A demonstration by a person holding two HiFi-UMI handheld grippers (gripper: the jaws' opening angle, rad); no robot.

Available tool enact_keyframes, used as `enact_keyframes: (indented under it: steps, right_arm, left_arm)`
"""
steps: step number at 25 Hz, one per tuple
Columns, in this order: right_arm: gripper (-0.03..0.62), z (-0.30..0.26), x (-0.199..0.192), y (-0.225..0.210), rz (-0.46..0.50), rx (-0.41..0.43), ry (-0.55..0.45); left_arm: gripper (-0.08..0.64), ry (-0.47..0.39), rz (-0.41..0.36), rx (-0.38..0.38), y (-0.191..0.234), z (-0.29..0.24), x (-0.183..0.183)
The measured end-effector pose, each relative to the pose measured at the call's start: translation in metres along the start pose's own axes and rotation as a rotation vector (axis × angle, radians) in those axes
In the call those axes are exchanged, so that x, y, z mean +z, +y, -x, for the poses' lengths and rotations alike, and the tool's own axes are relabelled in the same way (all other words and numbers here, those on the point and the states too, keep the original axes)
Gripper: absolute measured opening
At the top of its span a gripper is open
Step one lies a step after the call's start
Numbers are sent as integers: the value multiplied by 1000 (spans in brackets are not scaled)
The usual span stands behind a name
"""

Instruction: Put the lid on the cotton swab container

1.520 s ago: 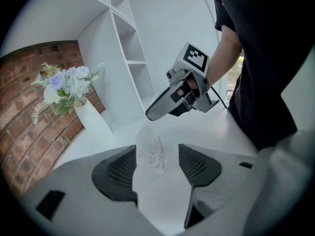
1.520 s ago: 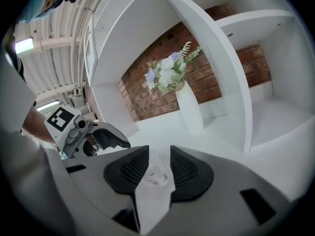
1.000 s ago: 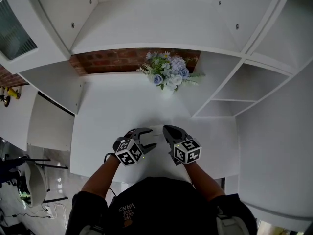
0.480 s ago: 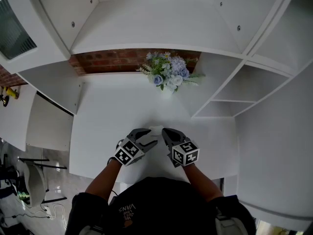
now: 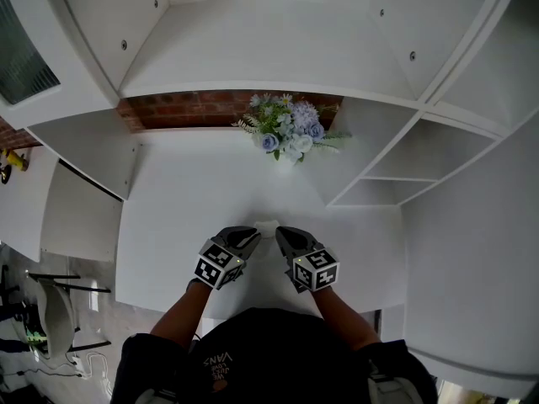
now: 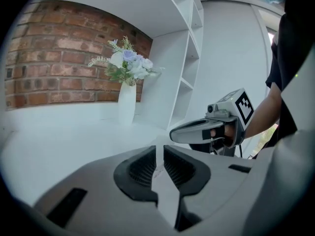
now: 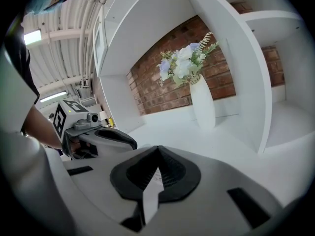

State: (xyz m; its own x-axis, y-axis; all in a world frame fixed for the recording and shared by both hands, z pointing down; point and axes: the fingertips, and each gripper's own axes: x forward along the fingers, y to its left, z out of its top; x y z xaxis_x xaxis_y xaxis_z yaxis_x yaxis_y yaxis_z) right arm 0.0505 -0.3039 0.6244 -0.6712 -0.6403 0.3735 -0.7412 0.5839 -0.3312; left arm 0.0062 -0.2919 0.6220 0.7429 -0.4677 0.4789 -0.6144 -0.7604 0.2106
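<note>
A small white swab container (image 5: 268, 225) lies near the table's front edge, mostly hidden; I cannot tell lid from body. My left gripper (image 5: 250, 236) reaches it from the left. In the left gripper view its jaws (image 6: 159, 154) are closing to a narrow slit filled by a white strip with faint print (image 6: 158, 170). My right gripper (image 5: 280, 233) comes in from the right and is shut, tips touching (image 7: 157, 152). A white printed surface (image 7: 154, 177) shows in the gap behind those tips. The two grippers point at each other, close together.
A white vase of pale blue and white flowers (image 5: 288, 130) stands at the back of the white table (image 5: 202, 192), against a brick wall (image 5: 194, 106). White shelf compartments (image 5: 396, 175) rise on the right. A white cabinet (image 5: 84, 141) flanks the left.
The left gripper's jaws, wide open a second ago, have swung in around the white container and narrowed to a slit. The right gripper has shifted slightly left.
</note>
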Motion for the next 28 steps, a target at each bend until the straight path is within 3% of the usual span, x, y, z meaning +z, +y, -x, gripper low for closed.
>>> enact_keyframes:
  steps: [10, 23, 28]
  right_arm:
    - [-2, 0, -1, -1, 5, -28, -18]
    - [-2, -1, 0, 3, 102, -48, 17]
    - [-2, -1, 0, 4, 89, -42, 14]
  left_arm:
    - [12, -9, 25, 44, 7, 0, -1]
    - [6, 7, 11, 107, 7, -2, -3]
    - [6, -2, 25, 119, 8, -1, -4]
